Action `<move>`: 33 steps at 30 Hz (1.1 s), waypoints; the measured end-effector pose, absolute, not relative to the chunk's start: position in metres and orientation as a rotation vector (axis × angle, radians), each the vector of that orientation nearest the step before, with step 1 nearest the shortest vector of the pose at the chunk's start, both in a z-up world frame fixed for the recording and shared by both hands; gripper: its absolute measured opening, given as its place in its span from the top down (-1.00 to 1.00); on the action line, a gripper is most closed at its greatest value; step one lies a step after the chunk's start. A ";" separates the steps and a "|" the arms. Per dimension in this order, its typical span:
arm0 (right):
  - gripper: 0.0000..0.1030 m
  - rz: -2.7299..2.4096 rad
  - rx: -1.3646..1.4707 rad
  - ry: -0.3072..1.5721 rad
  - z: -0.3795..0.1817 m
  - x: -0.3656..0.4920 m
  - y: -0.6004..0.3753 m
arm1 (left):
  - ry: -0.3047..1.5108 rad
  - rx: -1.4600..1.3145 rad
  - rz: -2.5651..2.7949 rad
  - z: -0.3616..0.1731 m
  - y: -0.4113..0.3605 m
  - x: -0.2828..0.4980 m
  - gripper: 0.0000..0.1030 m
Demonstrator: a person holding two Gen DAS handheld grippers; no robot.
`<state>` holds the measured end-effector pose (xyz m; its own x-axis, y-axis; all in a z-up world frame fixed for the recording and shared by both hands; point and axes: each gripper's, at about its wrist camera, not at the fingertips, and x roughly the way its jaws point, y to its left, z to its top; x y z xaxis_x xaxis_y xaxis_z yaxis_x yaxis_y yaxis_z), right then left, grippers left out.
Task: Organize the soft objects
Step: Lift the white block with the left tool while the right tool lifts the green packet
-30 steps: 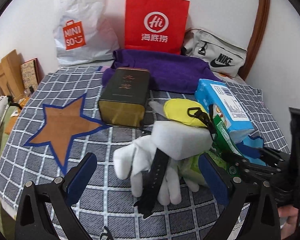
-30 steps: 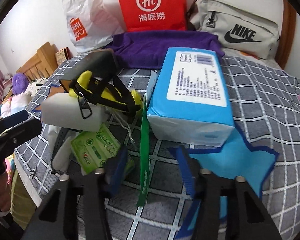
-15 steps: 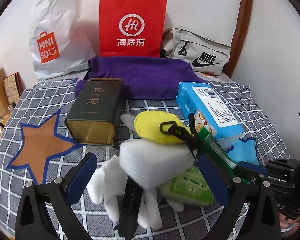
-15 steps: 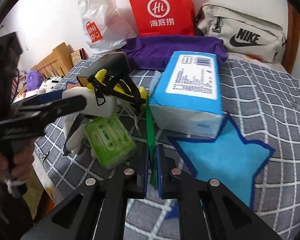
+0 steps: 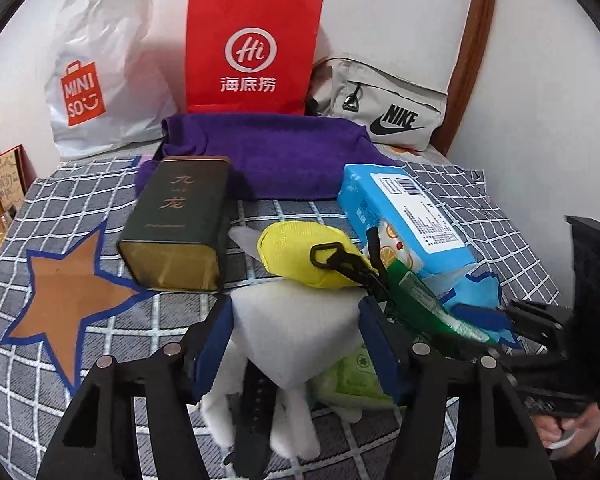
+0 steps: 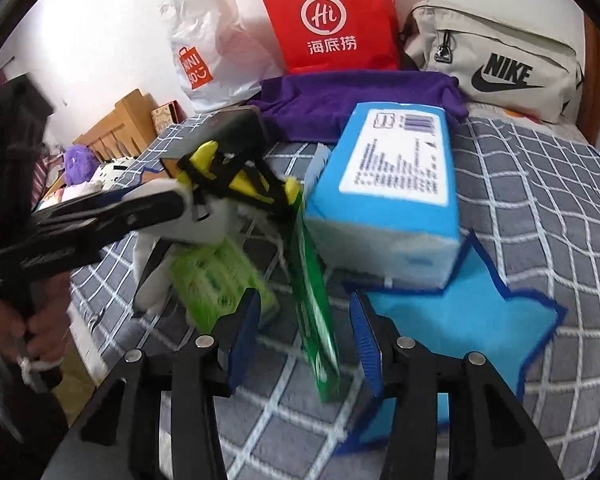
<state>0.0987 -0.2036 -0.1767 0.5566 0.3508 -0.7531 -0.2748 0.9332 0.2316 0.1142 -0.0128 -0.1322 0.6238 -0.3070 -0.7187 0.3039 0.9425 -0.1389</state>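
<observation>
Bags, a tin and a checked cover behind the pile

A red paper bag (image 5: 253, 50) stood against the wall between a white plastic shopping bag (image 5: 104, 68) and a grey waist bag (image 5: 384, 110). A dark green tin (image 5: 178, 224) lay on its side on the grey checked cover (image 5: 52, 208), beside a brown star patch (image 5: 66, 300). A wooden headboard (image 6: 118, 126) showed in the right wrist view.
</observation>
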 end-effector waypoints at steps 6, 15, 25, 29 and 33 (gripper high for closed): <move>0.86 0.373 0.102 0.919 -0.182 0.101 -0.202 | 0.804 -0.014 -0.323 -0.122 0.004 0.104 -0.18; 0.87 0.317 0.089 0.890 -0.163 0.069 -0.219 | 0.764 -0.058 -0.275 -0.105 0.026 0.093 -0.18; 0.87 0.265 0.096 0.879 -0.150 0.052 -0.233 | 0.756 -0.078 -0.187 -0.092 0.048 0.081 -0.18; 0.87 0.252 0.103 0.847 -0.131 0.053 -0.236 | 0.758 -0.108 -0.161 -0.085 0.057 0.084 -0.18; 0.87 0.241 0.093 0.817 -0.110 0.062 -0.235 | 0.757 -0.121 -0.136 -0.077 0.060 0.092 -0.18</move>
